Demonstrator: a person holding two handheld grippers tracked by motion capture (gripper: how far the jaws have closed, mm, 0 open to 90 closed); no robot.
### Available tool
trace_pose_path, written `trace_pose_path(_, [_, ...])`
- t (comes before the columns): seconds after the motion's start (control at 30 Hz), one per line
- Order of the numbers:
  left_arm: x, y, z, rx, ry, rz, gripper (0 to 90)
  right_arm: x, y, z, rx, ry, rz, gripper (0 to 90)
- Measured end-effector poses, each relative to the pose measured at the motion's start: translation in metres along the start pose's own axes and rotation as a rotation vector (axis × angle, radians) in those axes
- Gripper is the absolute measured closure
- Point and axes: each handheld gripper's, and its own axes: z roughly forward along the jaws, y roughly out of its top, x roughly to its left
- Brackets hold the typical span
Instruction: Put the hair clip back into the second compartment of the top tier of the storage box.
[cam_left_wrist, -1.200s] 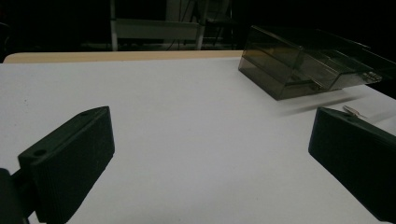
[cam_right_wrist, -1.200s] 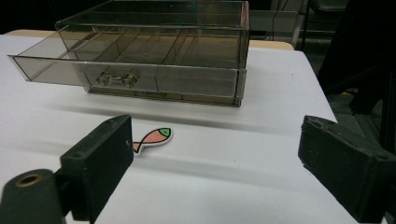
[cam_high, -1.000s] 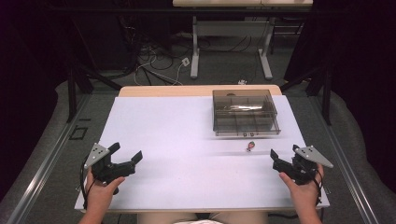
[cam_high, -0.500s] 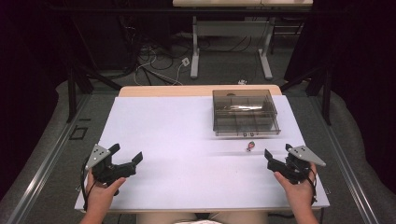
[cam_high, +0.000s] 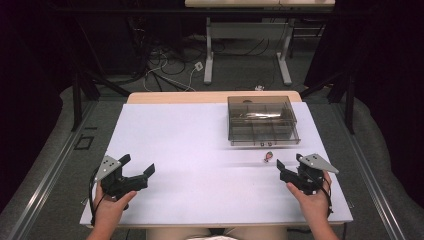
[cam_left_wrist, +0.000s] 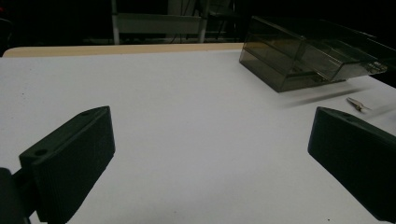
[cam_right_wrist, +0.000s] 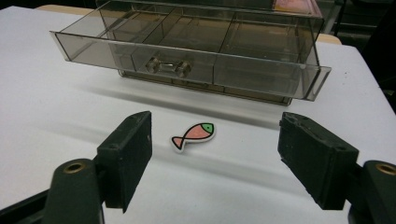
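Note:
A small pink fish sticker with a green head (cam_right_wrist: 193, 136) lies flat on the white table (cam_high: 200, 150), just in front of a smoky clear drawer box (cam_high: 262, 120). The box's drawer (cam_right_wrist: 187, 65) is pulled out and has several compartments. My right gripper (cam_high: 290, 162) hovers low just right of the fish (cam_high: 269, 156). Its jaws have just been closing a little, but they still stand wide apart, nothing is between the pads (cam_right_wrist: 133, 149), and the fish lies ahead of the gap. My left gripper (cam_high: 136, 164) is open and empty at the table's front left; from it the box (cam_left_wrist: 303, 51) and the fish (cam_left_wrist: 356, 103) lie far right.
The table's wooden far edge (cam_high: 210, 96) runs behind the box. Beyond it are a dark floor, cables (cam_high: 165, 65) and the legs of another desk (cam_high: 209, 50). Open white tabletop lies between the two grippers.
My right gripper has shifted slightly left toward the fish and its jaws have narrowed a little. The left gripper has stayed put.

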Motion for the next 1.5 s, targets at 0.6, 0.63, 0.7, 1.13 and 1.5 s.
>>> trace_pose_path(0.6, [-0.001, -0.001, 0.001, 0.013, -0.002, 0.009, 1.1, 0.008, 0.007, 0.027, 0.110, 0.034, 0.034, 25.7])
trace_pose_path(0.63, [-0.001, -0.001, 0.001, 0.013, -0.002, 0.009, 1.1, 0.009, 0.007, 0.029, 0.115, 0.037, 0.029, 25.9])
trace_pose_path(0.7, [-0.001, -0.001, 0.001, 0.013, -0.002, 0.009, 1.1, 0.011, 0.007, 0.032, 0.123, 0.034, 0.025, 26.7])
trace_pose_path(1.13, [-0.001, -0.001, 0.002, 0.013, -0.002, 0.009, 1.5, 0.012, 0.006, 0.051, 0.158, 0.028, 0.069, 32.3])
trace_pose_path(1.5, [-0.002, -0.001, 0.002, 0.018, -0.004, 0.010, 1.7, 0.012, 0.006, 0.060, 0.176, 0.002, 0.070, 35.1])
